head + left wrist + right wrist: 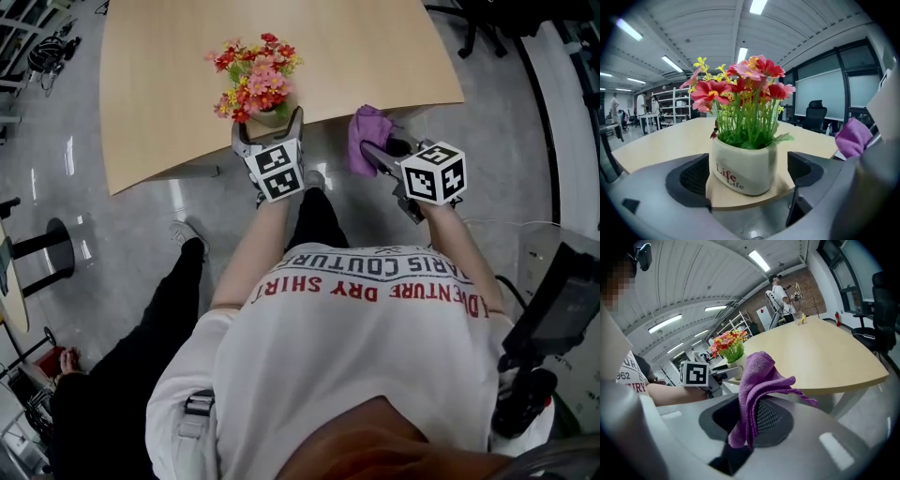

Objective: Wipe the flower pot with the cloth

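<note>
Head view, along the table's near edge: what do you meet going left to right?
Flower pot → cloth → right gripper's marker cube.

The flower pot [743, 169] reads "Life" twice (red letters); the shirt [356, 347] shows "DRY SHIRT".

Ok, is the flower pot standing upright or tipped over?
Upright. The pot sits flat on the table edge, flowers pointing up, between the open jaws of the left gripper.
</note>
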